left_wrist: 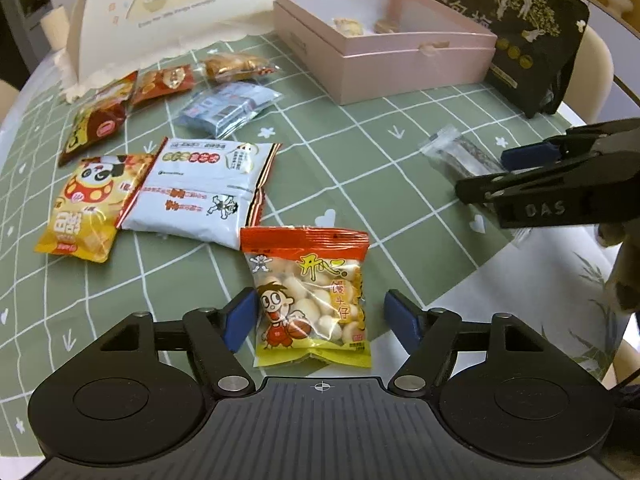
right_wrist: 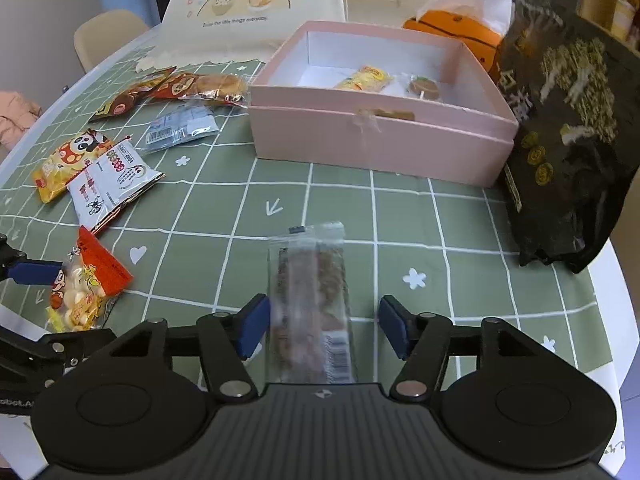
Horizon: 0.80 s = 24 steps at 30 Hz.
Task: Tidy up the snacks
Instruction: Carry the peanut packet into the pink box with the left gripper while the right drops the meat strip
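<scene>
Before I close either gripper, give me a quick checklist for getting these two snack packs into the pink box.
1. Left gripper straddles the red and yellow biscuit-ball bag, pads apart: ok.
2. Right gripper straddles the clear plastic snack bar pack, pads apart: ok.
3. Pink cardboard box lid off: ok.
4. Free room inside the box beside the two snacks already there: ok.
5. Bar pack centred between the jaws: not ok, it sits nearer the left pad.

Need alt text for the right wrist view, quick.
The right gripper hangs open over a clear-wrapped snack bar lying between its fingers on the green checked tablecloth. Beyond stands an open pink box holding two snacks; more packets lie scattered at left.
</scene>
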### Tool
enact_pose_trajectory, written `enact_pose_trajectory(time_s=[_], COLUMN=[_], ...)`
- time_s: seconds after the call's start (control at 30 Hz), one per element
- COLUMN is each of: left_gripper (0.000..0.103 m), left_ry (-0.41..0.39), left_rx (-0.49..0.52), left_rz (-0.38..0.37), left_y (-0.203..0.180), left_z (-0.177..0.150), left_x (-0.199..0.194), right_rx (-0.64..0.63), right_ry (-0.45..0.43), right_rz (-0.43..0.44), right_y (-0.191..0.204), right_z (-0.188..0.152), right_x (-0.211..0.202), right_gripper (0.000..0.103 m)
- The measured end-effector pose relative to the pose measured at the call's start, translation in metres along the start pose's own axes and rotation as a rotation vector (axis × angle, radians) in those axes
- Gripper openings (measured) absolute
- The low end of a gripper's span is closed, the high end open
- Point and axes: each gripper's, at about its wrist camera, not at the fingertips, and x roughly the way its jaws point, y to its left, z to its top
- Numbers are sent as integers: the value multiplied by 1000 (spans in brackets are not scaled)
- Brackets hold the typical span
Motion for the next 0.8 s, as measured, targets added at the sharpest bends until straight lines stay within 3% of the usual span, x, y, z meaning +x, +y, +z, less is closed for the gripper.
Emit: enact_pose_trajectory(time_s=[0.07,0.13,0.33,0.4,0.47,0.63,0.7,0.8], left_gripper=[76,76,72,61,58,54,54,54], left_ry=[8,15,32,26,10,-134,-259,-423], left_rx=[-10,-14,-49,-82,-116,-92,-78,-63], left_rz=[-2,-2,-10,3,-41,-127,-190,-210], left_y=[1,1,4,6,11,0,-3,-4], left_z=[1,2,4,5,4,18,46,104], left_x=[0,1,0,-1,-4,-37,-67,-101], right_rx=[-8,-36,-45,-25,-4,47,61,99], right_ry=[-2,-9,-19,-22,-33,-100,-147,-204], right_rz=[11,16,35,34,25,-20,-36,-42], right_y=[6,11,11,5,-4,-33,-42,-55], right_z=[3,3,1,0,0,8,16,29], right_x=[2,-1,-12,-17,-26,-61,-80,-104], right_gripper=[57,40,38,38,37,37,37,37])
